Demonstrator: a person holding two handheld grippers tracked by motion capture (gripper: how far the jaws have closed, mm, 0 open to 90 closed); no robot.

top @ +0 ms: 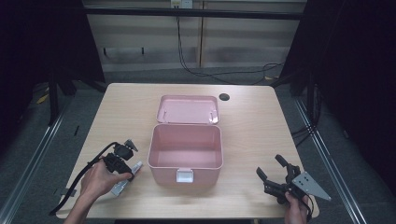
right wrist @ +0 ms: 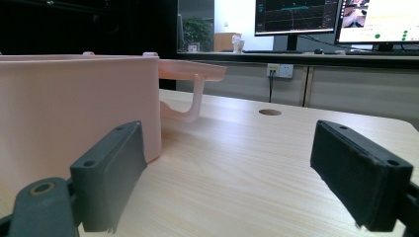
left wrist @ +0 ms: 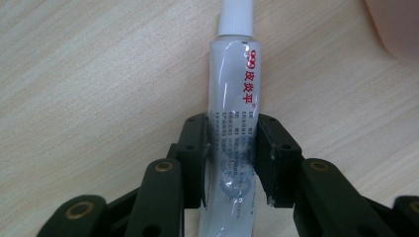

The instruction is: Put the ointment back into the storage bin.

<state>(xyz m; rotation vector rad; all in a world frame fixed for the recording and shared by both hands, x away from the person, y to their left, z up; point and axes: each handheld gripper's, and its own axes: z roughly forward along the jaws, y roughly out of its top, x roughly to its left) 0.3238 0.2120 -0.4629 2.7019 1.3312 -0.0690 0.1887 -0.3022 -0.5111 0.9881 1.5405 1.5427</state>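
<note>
Right now we have a pink box (top: 185, 151) standing open near the middle of the wooden table (top: 252, 135), its lid (top: 187, 109) folded back flat on the far side and a pale latch on the front wall facing us. We can see down into it from the high view, and its floor looks bare.

Our left hand (top: 95, 179) holds the left gripper (top: 125, 163) low over the table just left of the box, near its front left corner. In the left gripper view we see its two black jaws closed on a white tube (left wrist: 232, 128), one pad pressed against each side of the tube's lower half. The tube has a ribbed white cap (left wrist: 236, 17) pointing away from the gripper and red characters printed down one side. It lies along the wood grain, and we cannot tell whether it rests on the table or is lifted just off it. A curve of the pink box shows at the top right corner of that view.

Our right hand (top: 295, 205) holds the right gripper (top: 271, 167) near the front right corner of the table, well apart from the box. Its jaws stand wide apart with nothing between them. In the right gripper view we look across the table past the box wall (right wrist: 74, 108) toward a round hole (right wrist: 270, 112) in the tabletop and monitors (right wrist: 296, 17) beyond.
</note>
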